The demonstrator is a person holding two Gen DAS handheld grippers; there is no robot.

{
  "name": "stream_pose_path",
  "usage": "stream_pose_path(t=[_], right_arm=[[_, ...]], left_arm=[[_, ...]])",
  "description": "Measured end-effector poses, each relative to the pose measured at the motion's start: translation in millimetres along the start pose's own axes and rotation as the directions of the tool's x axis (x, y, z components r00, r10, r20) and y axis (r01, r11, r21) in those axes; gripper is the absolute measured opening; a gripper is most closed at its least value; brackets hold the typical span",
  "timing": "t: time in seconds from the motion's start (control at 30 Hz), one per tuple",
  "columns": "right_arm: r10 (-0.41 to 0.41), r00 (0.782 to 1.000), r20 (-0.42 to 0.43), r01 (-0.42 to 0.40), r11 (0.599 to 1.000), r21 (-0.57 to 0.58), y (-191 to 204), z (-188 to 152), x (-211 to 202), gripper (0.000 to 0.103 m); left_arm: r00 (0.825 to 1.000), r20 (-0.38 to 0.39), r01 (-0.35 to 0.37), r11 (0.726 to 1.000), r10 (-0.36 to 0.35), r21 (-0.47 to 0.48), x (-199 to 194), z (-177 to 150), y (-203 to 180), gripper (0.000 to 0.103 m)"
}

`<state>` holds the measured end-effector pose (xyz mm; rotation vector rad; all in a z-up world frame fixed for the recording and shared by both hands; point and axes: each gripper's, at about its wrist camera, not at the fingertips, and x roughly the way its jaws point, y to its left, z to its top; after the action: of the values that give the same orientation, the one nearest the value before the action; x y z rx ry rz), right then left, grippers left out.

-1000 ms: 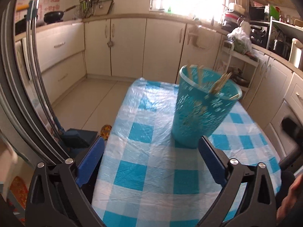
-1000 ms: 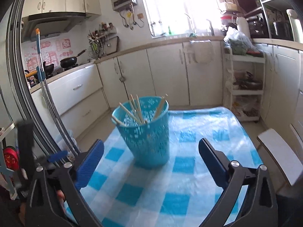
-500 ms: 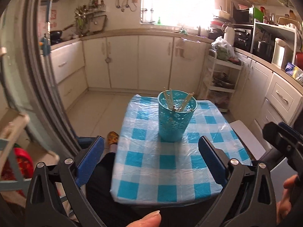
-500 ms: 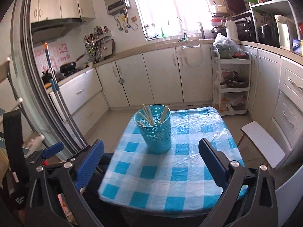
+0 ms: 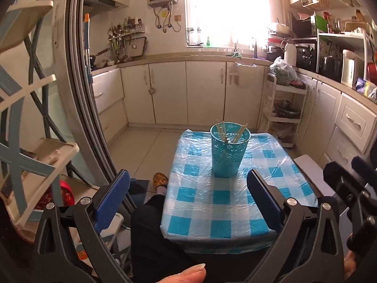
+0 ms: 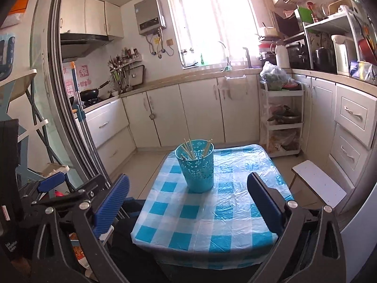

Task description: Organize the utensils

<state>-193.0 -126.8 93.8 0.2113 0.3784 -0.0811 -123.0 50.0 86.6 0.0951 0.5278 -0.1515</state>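
the chopsticks (image 6: pixel 191 151) look thin, stiff and very light, probably wood or bamboo, so they will slip or roll if they are pinched loosely. i would take one near its upper end, where it stands out above the rim, and pull it straight up. the cup (image 6: pixel 197 168) is a turquoise plastic one with a cut-out flower pattern; it seems light too and may tip if a stick is pushed sideways. it stands upright at the far middle of the table (image 6: pixel 226 214), which has a blue and white checked cover. the pale sticks lean in it in different directions. the left gripper (image 5: pixel 188 199) and right gripper (image 6: pixel 188 200) are both spread wide and empty, held near the table's near edge, well apart from the cup.
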Motion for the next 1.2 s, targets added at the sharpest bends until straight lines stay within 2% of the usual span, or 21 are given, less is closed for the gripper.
stream_pose_path(t=[0.13, 0.33, 1.2], right_arm=[[0.012, 1.0, -0.009, -0.012, 1.0, -0.015, 4, -3, -2, 0.096], [0.016, 1.0, -0.008, -0.016, 1.0, -0.01, 2, -3, -8, 0.096], [0.019, 1.0, -0.004, -0.019, 0.999, -0.042, 17, -5, -14, 0.096]], left_arm=[[0.998, -0.034, -0.049, 0.999, 0.049, 0.007, -1, -3, 2, 0.096], [0.998, -0.055, -0.031, 0.999, 0.029, -0.034, 1, -4, 10, 0.096], [0.999, -0.031, -0.038, 0.999, 0.037, -0.035, -9, -5, 13, 0.096]])
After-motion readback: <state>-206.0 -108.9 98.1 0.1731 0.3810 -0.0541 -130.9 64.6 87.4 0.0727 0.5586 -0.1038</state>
